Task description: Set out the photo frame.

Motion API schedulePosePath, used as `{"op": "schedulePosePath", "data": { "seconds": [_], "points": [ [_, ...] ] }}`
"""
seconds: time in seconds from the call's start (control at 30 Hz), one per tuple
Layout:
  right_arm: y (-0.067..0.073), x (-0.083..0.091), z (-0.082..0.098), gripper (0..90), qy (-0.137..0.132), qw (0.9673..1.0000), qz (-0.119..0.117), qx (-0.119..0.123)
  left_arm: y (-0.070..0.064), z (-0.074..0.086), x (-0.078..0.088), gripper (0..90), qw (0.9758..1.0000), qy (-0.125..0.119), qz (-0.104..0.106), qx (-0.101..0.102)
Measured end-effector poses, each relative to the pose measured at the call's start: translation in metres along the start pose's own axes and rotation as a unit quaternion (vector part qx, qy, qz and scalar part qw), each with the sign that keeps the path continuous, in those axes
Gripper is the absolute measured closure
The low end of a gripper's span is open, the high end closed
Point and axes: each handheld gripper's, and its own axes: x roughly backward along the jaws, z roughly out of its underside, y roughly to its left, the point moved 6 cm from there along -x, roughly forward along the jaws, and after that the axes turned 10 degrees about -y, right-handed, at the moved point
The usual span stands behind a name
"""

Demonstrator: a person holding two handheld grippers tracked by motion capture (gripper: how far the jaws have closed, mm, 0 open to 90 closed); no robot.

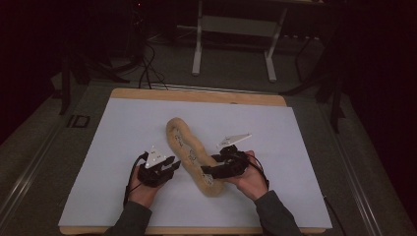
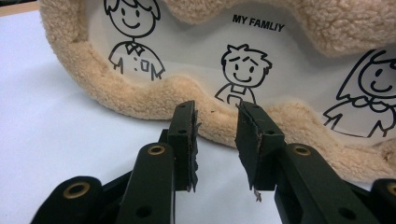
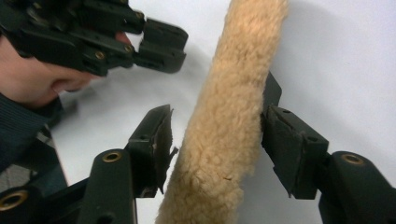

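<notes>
On the desk (image 1: 123,128), a plush frame (image 1: 189,152) between two grippers.
It lies mid-sheet, printed with cartoon figures. The right gripper (image 3: 215,140) straddles its fleecy edge, fingers (image 3: 156,140) released, one pad touching; the left gripper (image 2: 217,135) waits just beside the rim, fingers apart, grasping nothing. Closing now could pinch only pile and slip. Nothing else nearby stands in the way.

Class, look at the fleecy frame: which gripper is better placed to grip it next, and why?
Probably the right gripper: the fleecy frame already stands between its open jaws, one pad beside the fleece. The left gripper is open just short of the frame's edge, with nothing between its jaws.
</notes>
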Motion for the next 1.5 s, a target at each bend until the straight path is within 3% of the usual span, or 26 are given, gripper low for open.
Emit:
{"op": "schedulePosePath", "data": {
  "seconds": [0.13,0.33,0.7,0.77,0.93,1.03,1.13,1.37,1.5],
  "points": [
    [0.002,-0.005,0.004,55.4,0.013,0.9999,0.001,0.011,0.002,0.000,0.000,69.6,1.0000,0.001,-0.003,0.004],
    [0.002,-0.005,0.005,58.1,0.013,0.9995,0.006,0.029,0.004,0.000,0.001,70.0,1.0000,-0.003,-0.006,0.007],
    [-0.003,-0.004,0.004,60.5,0.014,0.9991,-0.008,0.040,0.014,-0.004,0.006,69.7,0.9996,-0.012,-0.017,0.017],
    [-0.004,-0.003,0.004,60.9,0.015,0.9989,-0.016,0.041,0.019,-0.007,0.010,69.4,0.9991,-0.019,-0.036,0.014],
    [-0.008,-0.002,0.004,61.7,0.017,0.9987,-0.025,0.042,0.027,-0.012,0.016,66.7,0.9976,-0.030,-0.062,0.006],
    [-0.009,-0.002,0.004,62.0,0.019,0.9983,-0.030,0.047,0.035,-0.012,0.016,64.4,0.9963,-0.021,-0.083,-0.007],
    [-0.011,-0.002,0.003,62.1,0.022,0.9979,-0.035,0.050,0.041,-0.013,0.017,61.8,0.9953,-0.020,-0.095,-0.006],
    [-0.015,-0.001,0.002,62.1,0.025,0.9969,-0.046,0.058,0.050,-0.015,0.018,58.5,0.9960,-0.020,-0.087,0.010],
    [-0.018,-0.001,0.001,62.2,0.027,0.9962,-0.055,0.062,0.063,-0.018,0.015,54.2,0.9955,-0.017,-0.091,0.017]
  ]
}}
